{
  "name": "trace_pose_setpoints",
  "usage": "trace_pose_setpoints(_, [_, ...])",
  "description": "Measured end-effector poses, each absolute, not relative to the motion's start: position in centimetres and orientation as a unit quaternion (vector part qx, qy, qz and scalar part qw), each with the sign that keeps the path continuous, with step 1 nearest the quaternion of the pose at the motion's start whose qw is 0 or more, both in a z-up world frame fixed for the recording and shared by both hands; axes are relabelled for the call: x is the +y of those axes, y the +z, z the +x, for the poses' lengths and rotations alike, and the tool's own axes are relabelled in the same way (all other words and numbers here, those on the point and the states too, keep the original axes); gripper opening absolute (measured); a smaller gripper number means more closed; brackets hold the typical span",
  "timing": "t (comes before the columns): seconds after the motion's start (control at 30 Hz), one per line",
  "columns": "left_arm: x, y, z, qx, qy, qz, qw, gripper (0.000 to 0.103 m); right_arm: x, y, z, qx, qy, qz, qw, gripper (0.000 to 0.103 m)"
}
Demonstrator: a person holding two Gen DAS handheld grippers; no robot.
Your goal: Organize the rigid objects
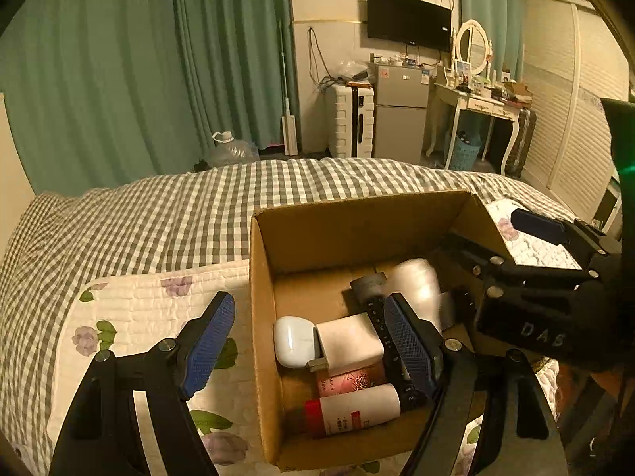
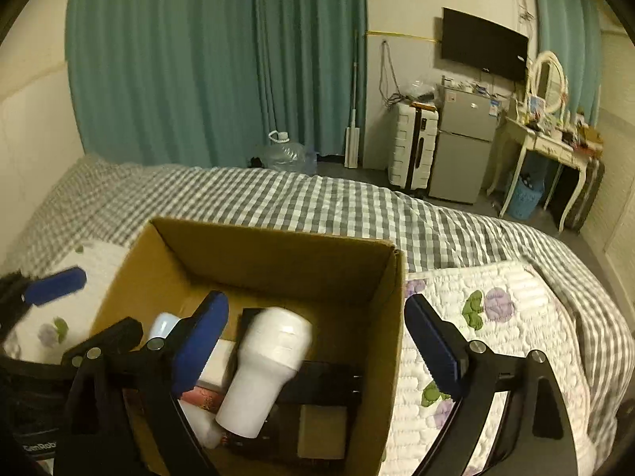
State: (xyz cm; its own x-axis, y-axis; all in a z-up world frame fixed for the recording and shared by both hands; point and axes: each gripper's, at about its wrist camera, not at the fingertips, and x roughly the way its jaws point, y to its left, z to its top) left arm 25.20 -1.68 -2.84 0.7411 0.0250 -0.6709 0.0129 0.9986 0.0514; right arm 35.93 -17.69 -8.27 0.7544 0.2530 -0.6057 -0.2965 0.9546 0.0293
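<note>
Grey-and-white checked bedspread [image 1: 158, 218] spread beneath and ahead of both tools, with white quilted floral mat [image 2: 496, 317] under them. Open brown cardboard box [image 1: 357, 222] resting on that mat, straddled by the left gripper [image 1: 309, 341]: right finger inside the box, left finger outside over the mat. Left gripper spread wide, nothing between its blue pads. Right gripper [image 2: 317, 341] likewise spread, grasping nothing; left finger over the box interior, right finger outside the box wall. White plastic flask-shaped bottle [image 2: 270, 369] lying tilted and blurred inside the box, between and below the right gripper's fingers, touching neither. Black remote control [image 1: 381, 325] just behind the left gripper's right finger. White cylindrical tube with red cap [image 1: 353, 408], white rectangular charger block [image 1: 349, 341] and white rounded earbud case [image 1: 295, 341] packed together between the left gripper's fingers, lower in the box.
</note>
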Motion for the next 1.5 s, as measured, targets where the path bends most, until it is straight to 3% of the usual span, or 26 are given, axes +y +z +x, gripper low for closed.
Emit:
trace_pose_setpoints(0.27, [-2.1,0.6,22.2,0.337,0.000,0.014,0.941,0.081,-19.5,-5.2,32.4,0.293,0.121,-0.041,0.947,0.091])
trace_pose_setpoints(0.67, [-2.9,11.6,13.5,0.260,0.001,0.025,0.965,0.081,-23.7,6.4,21.7,0.226,0.083,-0.018,0.970,0.091])
trace_pose_setpoints(0.9, [-3.0,14.5,8.7,0.220,0.007,0.007,0.976,0.081,-23.7,11.2,15.7,0.190,0.082,-0.029,0.978,0.101])
trace_pose_setpoints(1.17, [-3.3,11.2,6.4,0.160,0.071,0.018,0.984,0.081,-23.4,7.8,12.8,0.193,0.078,-0.019,0.978,0.103])
trace_pose_setpoints(1.5, [-2.9,2.3,10.1,0.211,0.068,0.022,0.975,0.081,-24.1,-2.1,16.4,0.179,0.077,0.012,0.981,0.103])
